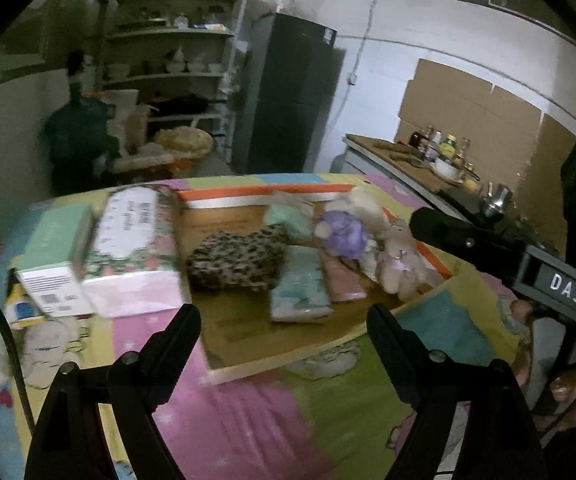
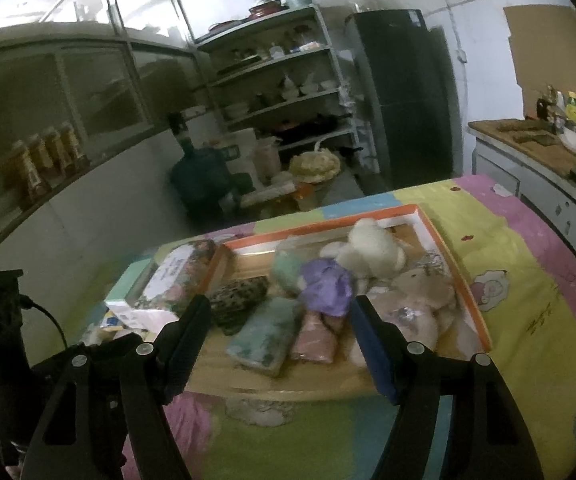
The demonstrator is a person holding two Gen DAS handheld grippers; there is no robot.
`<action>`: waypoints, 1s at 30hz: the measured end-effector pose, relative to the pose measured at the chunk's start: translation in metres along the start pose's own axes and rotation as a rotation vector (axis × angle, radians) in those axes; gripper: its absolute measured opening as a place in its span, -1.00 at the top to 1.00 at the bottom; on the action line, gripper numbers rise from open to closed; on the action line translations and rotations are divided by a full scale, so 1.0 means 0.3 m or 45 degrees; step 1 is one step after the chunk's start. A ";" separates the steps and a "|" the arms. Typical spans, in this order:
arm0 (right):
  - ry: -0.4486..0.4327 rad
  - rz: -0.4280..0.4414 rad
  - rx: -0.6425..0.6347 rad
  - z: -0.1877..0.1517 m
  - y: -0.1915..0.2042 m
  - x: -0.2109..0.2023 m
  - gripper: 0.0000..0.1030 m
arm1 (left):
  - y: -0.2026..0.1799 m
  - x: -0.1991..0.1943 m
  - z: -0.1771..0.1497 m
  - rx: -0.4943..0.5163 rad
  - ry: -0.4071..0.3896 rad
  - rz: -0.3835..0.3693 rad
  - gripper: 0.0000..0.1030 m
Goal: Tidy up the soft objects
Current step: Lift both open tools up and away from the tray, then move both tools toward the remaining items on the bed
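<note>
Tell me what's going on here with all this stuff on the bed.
A person holds a hand-held gripper in each hand over a bed with a patchwork cover. Both the left hand-held gripper and the right hand-held gripper are open and empty. In front of them lies an orange-rimmed box already holding soft things: a leopard-print pouch, folded cloths, a purple toy and plush animals. Nothing is gripped now.

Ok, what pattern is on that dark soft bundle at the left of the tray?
Leopard print, dark spots on tan, on the leopard-print bundle; it shows best in the left wrist view.
</note>
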State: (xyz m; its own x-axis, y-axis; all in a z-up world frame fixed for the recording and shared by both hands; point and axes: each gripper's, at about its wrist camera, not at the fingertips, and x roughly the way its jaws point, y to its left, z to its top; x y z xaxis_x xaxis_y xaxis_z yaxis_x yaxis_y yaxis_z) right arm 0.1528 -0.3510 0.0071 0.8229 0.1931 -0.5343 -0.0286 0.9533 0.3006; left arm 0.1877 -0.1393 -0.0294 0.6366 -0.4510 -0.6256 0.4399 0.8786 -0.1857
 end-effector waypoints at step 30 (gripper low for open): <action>0.030 0.157 -0.210 -0.061 0.443 0.040 -0.45 | 0.544 -0.280 -0.128 -0.157 -0.126 0.479 -0.65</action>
State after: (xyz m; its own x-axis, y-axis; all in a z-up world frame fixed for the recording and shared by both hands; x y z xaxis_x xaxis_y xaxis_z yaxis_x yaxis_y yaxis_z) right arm 0.1484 -0.2178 0.0263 0.7940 0.3145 -0.5203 -0.2224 0.9467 0.2329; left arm 0.1816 0.0480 -0.0361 0.7992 -0.1019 -0.5924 0.0893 0.9947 -0.0506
